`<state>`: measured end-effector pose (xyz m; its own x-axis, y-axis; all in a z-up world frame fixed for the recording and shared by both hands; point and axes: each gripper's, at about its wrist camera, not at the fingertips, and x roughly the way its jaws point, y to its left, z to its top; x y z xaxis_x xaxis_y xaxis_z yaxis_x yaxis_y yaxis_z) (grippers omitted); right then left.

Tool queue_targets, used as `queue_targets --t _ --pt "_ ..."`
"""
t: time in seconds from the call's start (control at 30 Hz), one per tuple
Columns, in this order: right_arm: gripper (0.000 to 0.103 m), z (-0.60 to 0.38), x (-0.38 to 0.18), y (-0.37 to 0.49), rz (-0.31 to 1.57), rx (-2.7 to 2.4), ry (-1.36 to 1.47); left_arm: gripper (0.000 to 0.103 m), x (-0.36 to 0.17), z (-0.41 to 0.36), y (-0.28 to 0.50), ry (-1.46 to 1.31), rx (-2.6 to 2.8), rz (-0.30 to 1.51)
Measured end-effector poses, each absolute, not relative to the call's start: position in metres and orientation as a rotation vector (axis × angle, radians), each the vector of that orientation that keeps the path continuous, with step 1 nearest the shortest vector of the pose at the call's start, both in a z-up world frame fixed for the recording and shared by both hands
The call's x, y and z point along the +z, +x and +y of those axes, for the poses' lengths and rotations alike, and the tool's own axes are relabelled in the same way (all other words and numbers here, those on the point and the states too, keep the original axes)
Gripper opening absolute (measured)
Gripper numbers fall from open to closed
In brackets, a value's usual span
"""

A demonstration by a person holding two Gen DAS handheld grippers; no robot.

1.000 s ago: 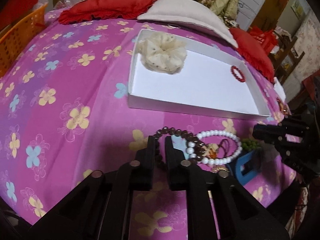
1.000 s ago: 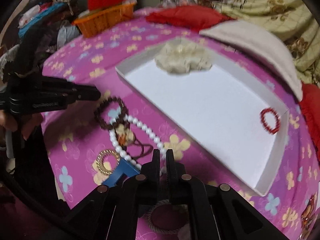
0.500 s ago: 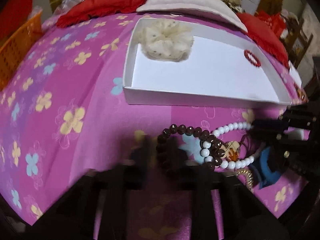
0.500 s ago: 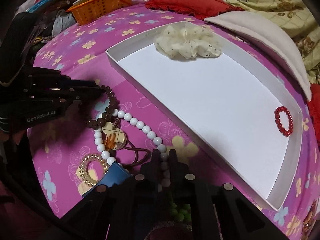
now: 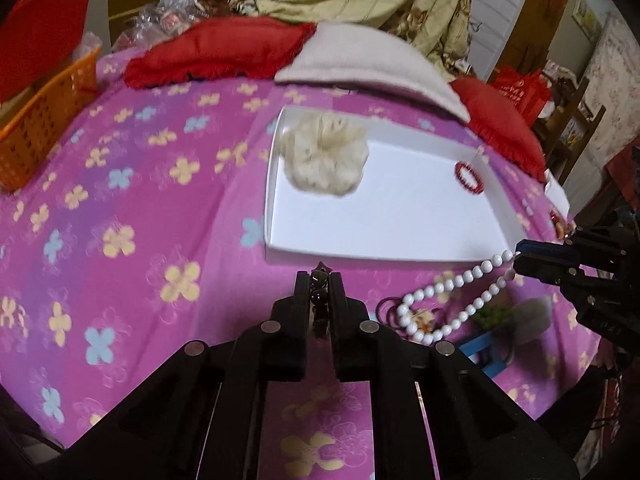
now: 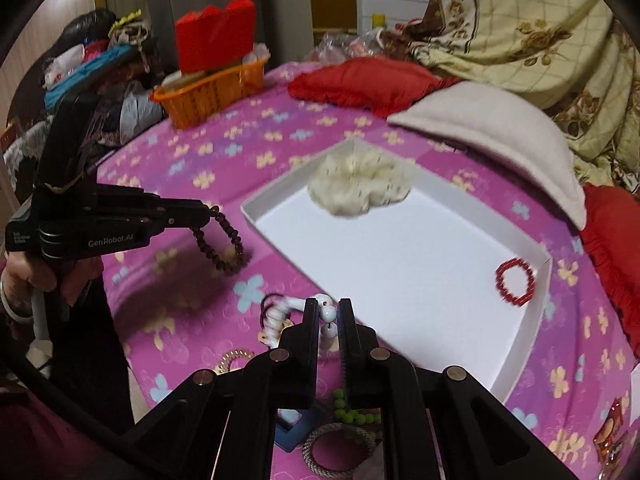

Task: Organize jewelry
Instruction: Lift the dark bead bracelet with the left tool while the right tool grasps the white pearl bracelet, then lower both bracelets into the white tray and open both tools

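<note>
Fingers of my left gripper (image 5: pixel 319 280) pinch the brown bead bracelet (image 6: pixel 224 240), right gripper (image 6: pixel 328 312) pinches the white pearl strand (image 5: pixel 448 300), both lifted off the bed (image 5: pixel 140 200) toward the white tray (image 5: pixel 400 216).

The magenta bedsheet (image 5: pixel 168 200) is printed with yellow and pale blue four-petal flowers. On it lies a plain white shallow cardboard tray (image 6: pixel 532 320) holding a cream ruffled fabric scrunchie (image 6: pixel 360 188) and a bright red bead bracelet (image 6: pixel 515 280). The dark brown bead bracelet (image 6: pixel 224 244) and the glossy white pearl necklace (image 5: pixel 448 300) stand out against it. Behind sit deep red fringed cushions (image 5: pixel 216 48) and an orange plastic lattice basket (image 6: pixel 212 92).
</note>
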<state>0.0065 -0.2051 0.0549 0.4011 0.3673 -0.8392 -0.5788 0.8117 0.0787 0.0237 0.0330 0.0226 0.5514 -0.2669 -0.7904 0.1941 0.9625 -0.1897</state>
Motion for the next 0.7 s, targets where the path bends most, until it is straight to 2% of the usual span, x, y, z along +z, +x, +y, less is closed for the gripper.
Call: queue_targets --t 0.3,0.7 --pt "0.008 -0.227 0.095 0.013 0.916 0.547 -0.234 0.007 0.062 0.038 0.026 -0.06 -0.247 0.871" --pt "0.008 -0.244 0.09 0.027 0.94 0.486 -0.238 0.007 0.067 0.017 0.044 0.024 -0.222 0.85"
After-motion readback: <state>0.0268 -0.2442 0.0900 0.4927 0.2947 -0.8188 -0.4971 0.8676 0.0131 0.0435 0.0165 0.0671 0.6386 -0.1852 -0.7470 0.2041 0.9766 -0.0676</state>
